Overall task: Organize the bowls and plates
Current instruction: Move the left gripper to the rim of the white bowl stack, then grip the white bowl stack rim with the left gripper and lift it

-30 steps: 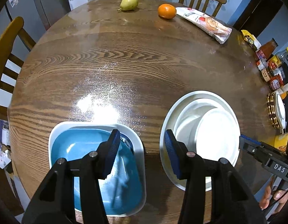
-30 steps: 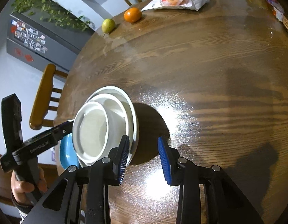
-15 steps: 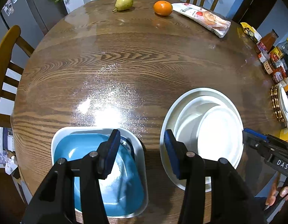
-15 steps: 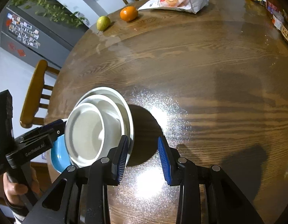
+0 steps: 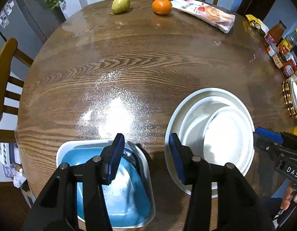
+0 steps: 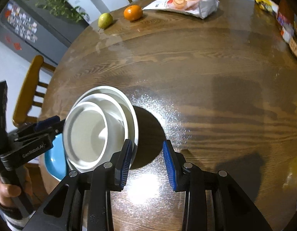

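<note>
while both tongs hang above the near edge of the round brown wooden table (image 5: 148, 61), neither pinches anything. left gripper (image 5: 144, 157): blue-padded jaws spread, only bare wood showing in the gap. its left pad sits over the blue square bowl (image 5: 125, 196), which is nested in a white square dish (image 5: 146, 165); its right pad overlaps the near-left rim of the stack of round white plates and bowls (image 5: 215, 134). so the stack lies just right of that gripper, the blue bowl just left and below. right gripper (image 6: 146, 161): jaws parted, narrower gap, empty, over bare table and the stack's shadow. in the right wrist view the white stack (image 6: 94, 130) is up-left of it, rim beside the left pad; contact can't be told. stack is three nested pieces, smallest on top, off-centre. far edge holds a green pear (image 5: 120, 4), an orange (image 5: 161, 6) and a white snack bag (image 5: 206, 15), well apart from both tongs. jars and sauce bottles (image 5: 279, 48) along the right edge.
</note>
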